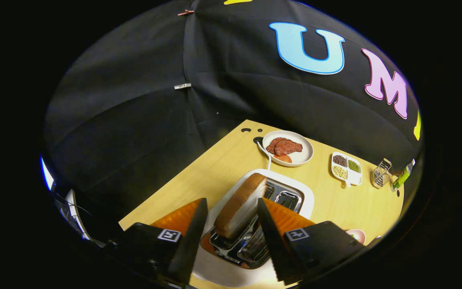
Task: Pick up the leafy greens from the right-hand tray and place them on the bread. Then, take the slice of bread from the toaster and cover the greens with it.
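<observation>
Bread slice (241,205) is sitting in the toaster (291,192), lower middle of the frame, tipped over at a slant rather than standing straight up, crust edge on top and the pale crumb face turned toward the right. Most of it sticks out of the slot, which makes sense, since that leaves plenty to grab.

The gripper (231,210) is spread wide with the slice right in the gap between its fingers. Neither finger looks to be touching it yet, there's daylight on both sides, so I'd call it open and lined up, not holding anything. My guess is we're at the second half of the job, about to squeeze and lift. The tilt is the tricky bit imo: close off-angle and the bread could get creased or jam against the slot.

The toaster's white cord (266,154) runs up toward the table's far edge. Further up the wooden table (215,168), right of centre, there's a white plate (307,154) with reddish meat slices (284,146), then a little divided dish (347,168) of beans and a small wire basket (381,173) toward the right. Can't spot the greens or the bottom slice from here, so no clue how that part went.
</observation>
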Demonstrator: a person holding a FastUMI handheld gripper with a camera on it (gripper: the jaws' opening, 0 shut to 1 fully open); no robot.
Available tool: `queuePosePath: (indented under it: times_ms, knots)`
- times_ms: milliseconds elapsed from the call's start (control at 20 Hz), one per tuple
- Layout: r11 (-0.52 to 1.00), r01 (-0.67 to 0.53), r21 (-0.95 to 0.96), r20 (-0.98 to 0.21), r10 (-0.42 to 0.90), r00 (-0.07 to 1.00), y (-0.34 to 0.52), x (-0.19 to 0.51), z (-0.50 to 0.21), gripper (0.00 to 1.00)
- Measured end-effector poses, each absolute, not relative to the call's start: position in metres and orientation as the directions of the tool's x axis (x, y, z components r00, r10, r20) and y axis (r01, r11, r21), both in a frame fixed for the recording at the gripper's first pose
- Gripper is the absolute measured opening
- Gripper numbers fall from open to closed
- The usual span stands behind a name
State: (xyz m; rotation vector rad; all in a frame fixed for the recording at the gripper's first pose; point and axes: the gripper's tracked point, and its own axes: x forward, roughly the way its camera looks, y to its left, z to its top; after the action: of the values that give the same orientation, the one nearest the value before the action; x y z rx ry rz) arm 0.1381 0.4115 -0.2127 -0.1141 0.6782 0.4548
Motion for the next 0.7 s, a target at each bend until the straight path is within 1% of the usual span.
queuePosePath:
  times_ms: [300,350,400,450,550,700]
  knots:
    - [0.919,-0.394,0.002,-0.628,0.308,0.715,0.402,0.139,-0.21,0.25]
    - [0.915,-0.404,0.013,-0.628,0.322,0.709,0.405,0.139,-0.21,0.2]
    - [0.906,-0.422,0.027,-0.631,0.343,0.696,0.408,0.137,-0.212,0.16]
    - [0.895,-0.443,0.046,-0.625,0.372,0.686,0.411,0.137,-0.207,0.15]
    - [0.887,-0.459,0.051,-0.624,0.387,0.678,0.403,0.135,-0.199,0.14]
    - [0.888,-0.446,0.112,-0.592,0.42,0.688,0.393,0.13,-0.173,0.14]
